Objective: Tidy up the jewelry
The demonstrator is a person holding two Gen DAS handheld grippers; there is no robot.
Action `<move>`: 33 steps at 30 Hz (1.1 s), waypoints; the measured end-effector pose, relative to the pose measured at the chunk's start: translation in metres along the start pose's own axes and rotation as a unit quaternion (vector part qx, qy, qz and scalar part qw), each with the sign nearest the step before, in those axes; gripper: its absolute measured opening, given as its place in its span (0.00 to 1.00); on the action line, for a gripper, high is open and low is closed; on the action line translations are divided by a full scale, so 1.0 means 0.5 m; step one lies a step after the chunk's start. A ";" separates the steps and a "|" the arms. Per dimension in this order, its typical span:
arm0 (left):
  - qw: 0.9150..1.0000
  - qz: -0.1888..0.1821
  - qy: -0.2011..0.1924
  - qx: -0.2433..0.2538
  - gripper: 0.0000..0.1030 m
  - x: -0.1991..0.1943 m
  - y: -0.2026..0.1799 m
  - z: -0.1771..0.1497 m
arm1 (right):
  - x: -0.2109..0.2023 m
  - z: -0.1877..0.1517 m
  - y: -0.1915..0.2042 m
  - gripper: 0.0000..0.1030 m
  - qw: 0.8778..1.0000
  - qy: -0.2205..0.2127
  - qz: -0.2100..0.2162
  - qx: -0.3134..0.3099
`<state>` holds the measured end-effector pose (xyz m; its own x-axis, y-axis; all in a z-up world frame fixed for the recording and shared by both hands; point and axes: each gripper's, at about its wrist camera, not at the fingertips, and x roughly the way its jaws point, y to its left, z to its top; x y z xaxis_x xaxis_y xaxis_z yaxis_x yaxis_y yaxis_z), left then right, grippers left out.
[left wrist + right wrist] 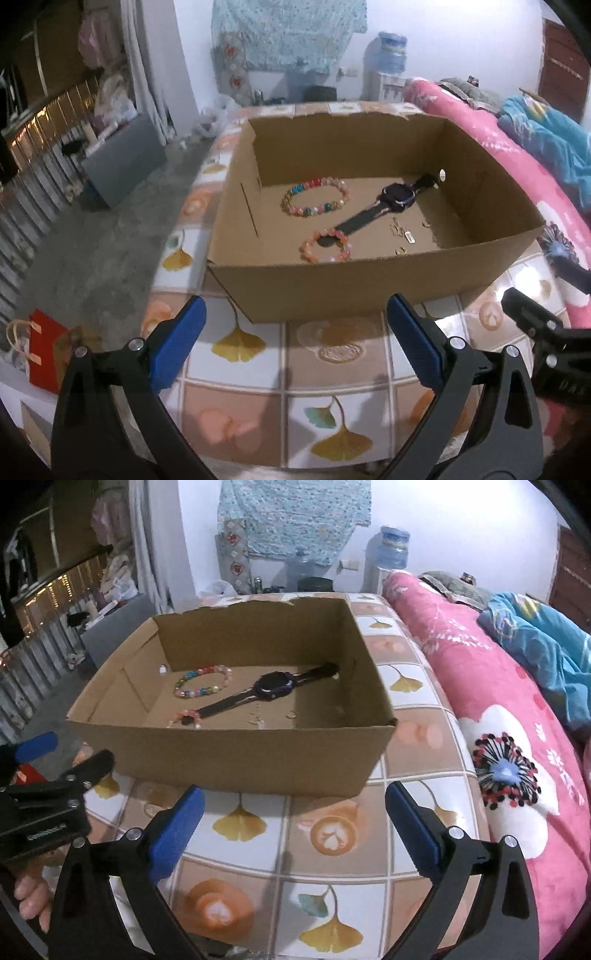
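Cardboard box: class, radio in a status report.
Left gripper and right gripper open, empty. Bracelets, watch lie in cardboard box. Nothing in the way.

Dim indoor light, soft shadows, slight blur, fisheye-curved dark corners

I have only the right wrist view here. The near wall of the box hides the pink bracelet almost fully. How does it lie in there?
Observer: In the left wrist view the pink bracelet is a whole ring, flat on the floor of the cardboard box. The strap end of the watch lies inside the ring.
Operator: And the small gold pieces?
Observer: The gold pieces lie scattered to the right of the strap. One is a small rectangular tag.
Operator: Is the left gripper empty?
Observer: Yes. The left gripper is open, with both blue pads wide apart and nothing between them.
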<state>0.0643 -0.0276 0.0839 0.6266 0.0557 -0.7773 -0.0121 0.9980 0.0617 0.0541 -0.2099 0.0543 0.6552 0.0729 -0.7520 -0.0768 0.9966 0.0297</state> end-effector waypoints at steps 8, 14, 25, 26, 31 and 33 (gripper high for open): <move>1.000 -0.007 0.023 -0.015 0.92 0.014 -0.002 -0.006 | 0.004 0.001 0.005 0.93 1.000 0.004 0.001 0.006; 1.000 -0.009 0.021 -0.013 0.92 0.013 -0.006 -0.005 | 0.004 0.000 0.000 0.93 1.000 0.007 0.000 0.016; 1.000 -0.018 0.022 -0.011 0.92 0.011 -0.008 -0.005 | 0.007 0.000 -0.001 0.93 1.000 0.009 0.001 0.016; 1.000 -0.019 0.022 -0.012 0.92 0.012 -0.007 -0.005 | 0.006 0.000 -0.001 0.93 1.000 0.008 0.000 0.016; 0.999 -0.022 0.024 -0.015 0.92 0.014 -0.004 -0.003 | 0.007 -0.001 -0.001 0.93 1.000 0.010 -0.002 0.014; 0.999 -0.023 0.024 -0.016 0.92 0.014 -0.003 -0.003 | 0.007 -0.002 -0.002 0.93 1.000 0.010 -0.003 0.014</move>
<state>0.0674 -0.0284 0.0773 0.5890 0.0099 -0.8081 -0.0087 0.9999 0.0059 0.0557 -0.2105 0.0511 0.6403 0.0662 -0.7653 -0.0519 0.9977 0.0428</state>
